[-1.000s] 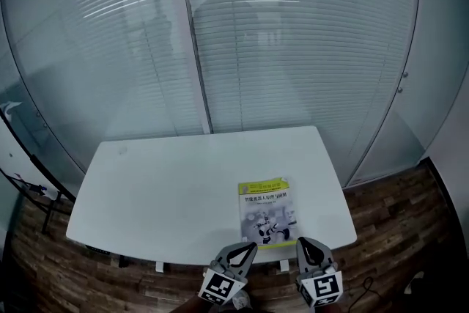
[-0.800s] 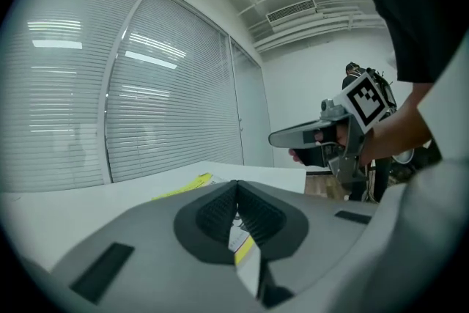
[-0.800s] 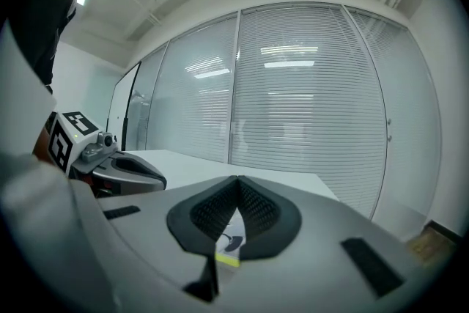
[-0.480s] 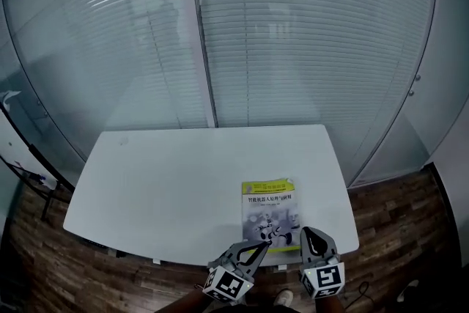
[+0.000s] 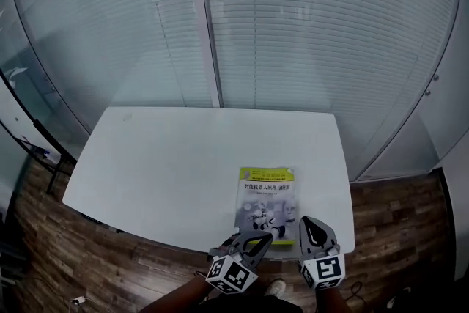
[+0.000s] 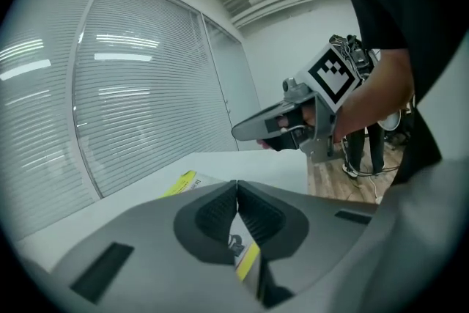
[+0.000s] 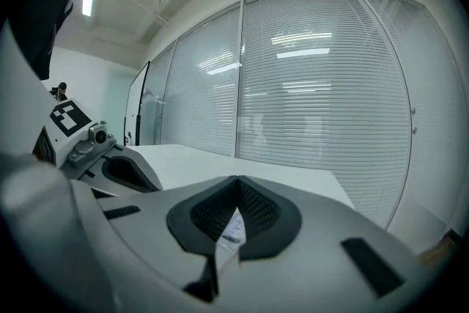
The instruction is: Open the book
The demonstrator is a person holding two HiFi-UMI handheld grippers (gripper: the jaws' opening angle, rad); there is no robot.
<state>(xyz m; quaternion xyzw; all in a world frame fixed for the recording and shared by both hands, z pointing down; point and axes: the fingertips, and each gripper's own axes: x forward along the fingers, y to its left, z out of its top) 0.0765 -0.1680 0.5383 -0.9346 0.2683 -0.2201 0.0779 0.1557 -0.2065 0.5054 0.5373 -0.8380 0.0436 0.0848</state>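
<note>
A closed book [image 5: 267, 205] with a yellow-and-grey cover lies flat on the white table [image 5: 176, 157], near its front right corner. My left gripper [image 5: 258, 238] is shut and empty, and its tips hover over the book's near left corner. My right gripper [image 5: 311, 226] is also shut with nothing in it, just right of the book's near edge. In the left gripper view the closed jaws [image 6: 237, 187] point across the book [image 6: 183, 183], with the right gripper [image 6: 253, 130] beyond. In the right gripper view a sliver of the book [image 7: 233, 229] shows below the closed jaws [image 7: 238, 181].
A glass wall with white blinds [image 5: 308, 33] runs behind the table. Wooden floor [image 5: 102, 267] lies in front of and beside the table. The person's forearms [image 5: 183, 293] show at the bottom edge.
Both grippers have moved forward a little toward the book's near edge, and the left one has rolled. The head view has shifted, so the table sits higher in the frame.
</note>
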